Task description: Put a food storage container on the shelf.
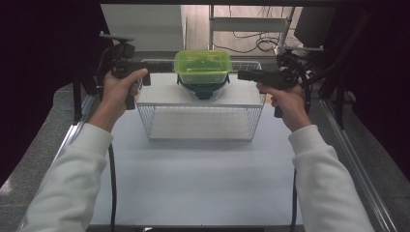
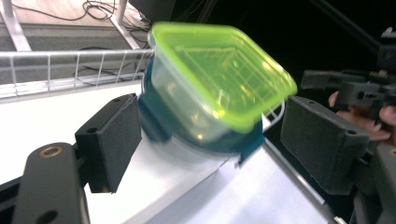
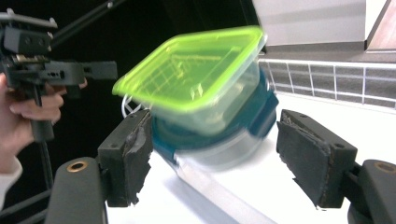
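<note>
In the high view, one wire basket [image 1: 200, 123] stands upside down on the counter [image 1: 198, 183], a white sheet covering its top. On that top, toward the basket's far edge, sit two tubs in one stack: a clear tub with a green lid [image 1: 202, 66] rests on a tub with a teal lid [image 1: 203, 89]. Two tools flank the stack, each held in one hand. The left tool [image 1: 162, 66] lies level just to the left of the stack, and the right tool [image 1: 244, 75] lies level just to its right. Neither touches a tub.

In the left gripper view, the left tool [image 2: 210, 140] has its two jaws spread wide. The stack sits past them, in line with the gap; the green-lidded tub [image 2: 219, 74] tops the teal-lidded one [image 2: 187, 140]. The pads press on nothing, so this tool holds nothing. The right tool [image 2: 345, 86] and its hand show beyond the stack, at the right.

In the right gripper view, the right tool [image 3: 212, 156] is likewise wide open and empty. The two stacked tubs, green-lidded [image 3: 196, 74] over teal-lidded [image 3: 210, 130], stand beyond the jaws. The left tool [image 3: 98, 70] shows past the stack, at the left.
</note>
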Demonstrator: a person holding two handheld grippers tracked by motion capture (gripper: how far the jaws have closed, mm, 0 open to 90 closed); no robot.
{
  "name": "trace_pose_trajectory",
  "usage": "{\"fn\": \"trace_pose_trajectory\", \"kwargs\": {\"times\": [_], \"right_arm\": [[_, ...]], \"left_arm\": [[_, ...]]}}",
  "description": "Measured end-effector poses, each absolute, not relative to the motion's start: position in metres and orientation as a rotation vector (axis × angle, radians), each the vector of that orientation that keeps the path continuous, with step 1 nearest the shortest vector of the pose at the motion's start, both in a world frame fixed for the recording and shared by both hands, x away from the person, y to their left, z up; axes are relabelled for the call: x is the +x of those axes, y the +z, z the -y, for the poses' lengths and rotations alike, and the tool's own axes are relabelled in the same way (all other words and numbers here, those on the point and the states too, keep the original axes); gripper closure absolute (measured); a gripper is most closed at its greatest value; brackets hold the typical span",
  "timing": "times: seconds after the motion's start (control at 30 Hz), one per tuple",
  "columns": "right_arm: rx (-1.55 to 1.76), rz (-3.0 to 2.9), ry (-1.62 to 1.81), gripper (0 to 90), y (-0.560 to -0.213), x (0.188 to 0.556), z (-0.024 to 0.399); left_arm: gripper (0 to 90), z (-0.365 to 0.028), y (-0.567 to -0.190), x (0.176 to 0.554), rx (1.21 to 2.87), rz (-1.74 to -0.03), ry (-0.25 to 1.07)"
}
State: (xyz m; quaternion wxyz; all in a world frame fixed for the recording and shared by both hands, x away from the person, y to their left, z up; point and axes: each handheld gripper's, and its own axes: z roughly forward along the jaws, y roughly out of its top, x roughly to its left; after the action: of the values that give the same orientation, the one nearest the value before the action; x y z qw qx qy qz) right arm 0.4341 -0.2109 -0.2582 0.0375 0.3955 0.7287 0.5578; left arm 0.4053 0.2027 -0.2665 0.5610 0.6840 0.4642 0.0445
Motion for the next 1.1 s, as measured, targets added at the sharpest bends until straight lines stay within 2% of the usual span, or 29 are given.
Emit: {"fn": "trace_pose_trajectory", "kwargs": {"times": [0.43, 0.57, 0.9, 1.0, 1.1], "right_arm": [[1.029, -2.297, 1.626, 25.5, -0.289, 0.361, 0.235], [1.040, -2.302, 1.607, 25.5, -0.316, 0.333, 0.248], [1.042, -2.348, 1.490, 25.2, -0.371, 0.299, 0.262], [1.089, -2.359, 1.463, 25.2, -0.396, 0.289, 0.273], [1.152, -2.347, 1.464, 25.3, -0.416, 0.285, 0.280]], "left_arm": [[18.4, -0.213, -0.329, 0.318, 1.608, -1.049, 0.114], [18.7, -0.210, -0.363, 0.290, 1.636, -1.030, 0.139], [18.4, -0.187, -0.430, 0.261, 1.815, -1.027, 0.167], [18.3, -0.184, -0.459, 0.253, 1.852, -1.056, 0.122], [18.2, -0.185, -0.470, 0.250, 1.875, -1.085, 0.124]]}}
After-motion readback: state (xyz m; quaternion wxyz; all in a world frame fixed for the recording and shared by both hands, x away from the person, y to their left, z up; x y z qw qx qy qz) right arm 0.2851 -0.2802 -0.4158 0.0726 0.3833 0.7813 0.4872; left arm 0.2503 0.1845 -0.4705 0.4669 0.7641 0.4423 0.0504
